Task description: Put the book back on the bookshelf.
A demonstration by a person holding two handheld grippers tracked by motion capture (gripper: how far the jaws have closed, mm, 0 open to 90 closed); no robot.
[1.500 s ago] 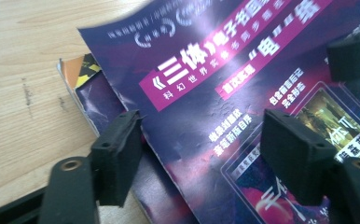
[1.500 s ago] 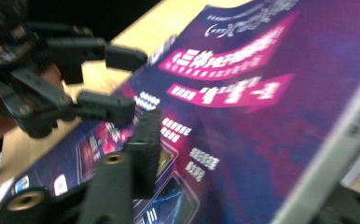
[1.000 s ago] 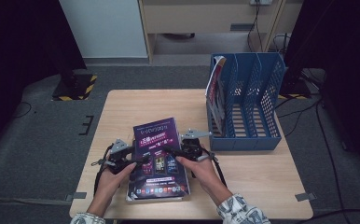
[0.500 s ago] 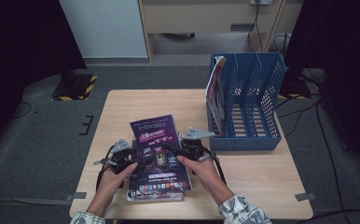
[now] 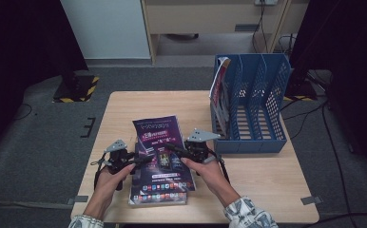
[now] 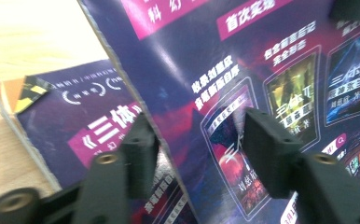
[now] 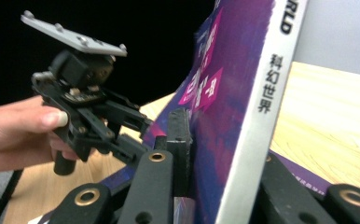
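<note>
The top magazine (image 5: pixel 160 145) was purple and pink. I could read 科幻世界 down its white spine in the right gripper view, and the letters "RLD" above that. The magazine under it (image 6: pixel 82 128) had 三体 in a pink box. The other small words on the covers were too blurry for me to read.

Both magazines lay near the front edge of the tabletop (image 5: pixel 120 111), about in the middle. The tabletop was light wood. The floor (image 5: pixel 43 137) around it was grey carpet. A black and yellow striped block (image 5: pixel 77 89) sat on the floor past the far left corner. A blue file rack (image 5: pixel 253 107) stood at the right side of the tabletop, with one magazine (image 5: pixel 219 92) standing in its left slot.

My left gripper (image 5: pixel 141 160) was at the left edge of the top magazine. Its jaws had just been closing, and the raised left edge of the cover was between them. I could not tell if the pads were pressing on it.

My right gripper (image 5: pixel 172 148) held the top magazine at its right edge. Its jaws were pressed on both sides of the spine, and that side was tipped up off the one below.
</note>
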